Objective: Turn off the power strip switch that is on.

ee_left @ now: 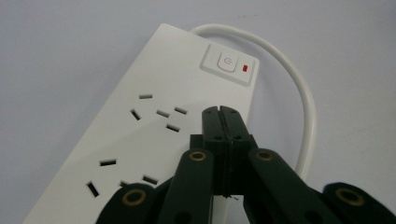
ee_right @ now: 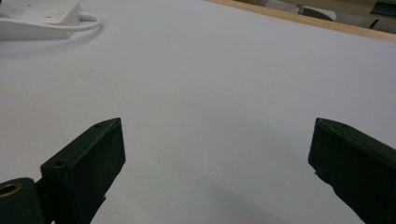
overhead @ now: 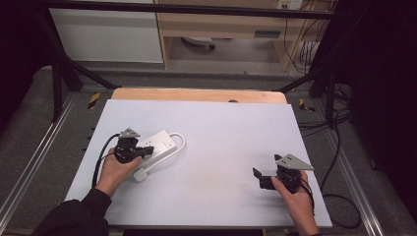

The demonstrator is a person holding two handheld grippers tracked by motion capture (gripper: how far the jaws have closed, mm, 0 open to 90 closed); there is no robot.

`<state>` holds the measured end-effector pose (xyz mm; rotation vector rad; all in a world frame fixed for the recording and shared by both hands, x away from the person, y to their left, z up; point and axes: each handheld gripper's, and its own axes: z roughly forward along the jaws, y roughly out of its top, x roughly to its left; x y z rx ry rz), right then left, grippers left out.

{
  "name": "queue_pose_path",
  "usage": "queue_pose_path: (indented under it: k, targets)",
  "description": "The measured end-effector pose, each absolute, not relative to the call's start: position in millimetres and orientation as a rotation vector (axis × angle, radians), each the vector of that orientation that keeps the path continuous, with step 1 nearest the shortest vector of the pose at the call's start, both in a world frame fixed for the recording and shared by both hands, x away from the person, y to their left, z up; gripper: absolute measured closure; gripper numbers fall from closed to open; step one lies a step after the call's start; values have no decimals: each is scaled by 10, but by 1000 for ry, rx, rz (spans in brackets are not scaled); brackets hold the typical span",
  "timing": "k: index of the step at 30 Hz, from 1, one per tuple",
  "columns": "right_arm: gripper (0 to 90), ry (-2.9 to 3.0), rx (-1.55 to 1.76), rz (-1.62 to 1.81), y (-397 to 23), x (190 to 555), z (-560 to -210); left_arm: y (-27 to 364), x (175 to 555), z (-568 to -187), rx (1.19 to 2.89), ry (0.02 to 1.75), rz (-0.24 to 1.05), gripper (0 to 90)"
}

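A white power strip (overhead: pixel 158 146) lies on the pale sheet at the left, its white cable (overhead: pixel 179 139) looping round its far end. In the left gripper view the power strip (ee_left: pixel 154 126) shows several sockets and a switch (ee_left: pixel 227 63) with a red light. My left gripper (ee_left: pixel 220 114) is shut, its jaws pressed together with nothing between them, tips just above the strip's top face below the switch. From above, the left gripper (overhead: pixel 142 151) rests over the strip. My right gripper (overhead: pixel 259 178) stands open over bare sheet at the right. Its jaws are wide apart in the right gripper view (ee_right: pixel 217 158).
A small white plug block (overhead: pixel 140 174) lies beside the left hand. The pale sheet (overhead: pixel 221 147) covers a wooden table whose far edge (overhead: pixel 196 94) shows. Metal frame rails and black cables run along both sides of the table.
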<state>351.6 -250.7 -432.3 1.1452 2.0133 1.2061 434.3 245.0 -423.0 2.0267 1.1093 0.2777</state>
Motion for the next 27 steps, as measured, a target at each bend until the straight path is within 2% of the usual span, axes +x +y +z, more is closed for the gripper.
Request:
queue_pose_path:
  k: [27]
  targets:
    - [44,2011,1143,1198,-2510,3516,-4322,2431,4349,-4265,2032,1114,271,900]
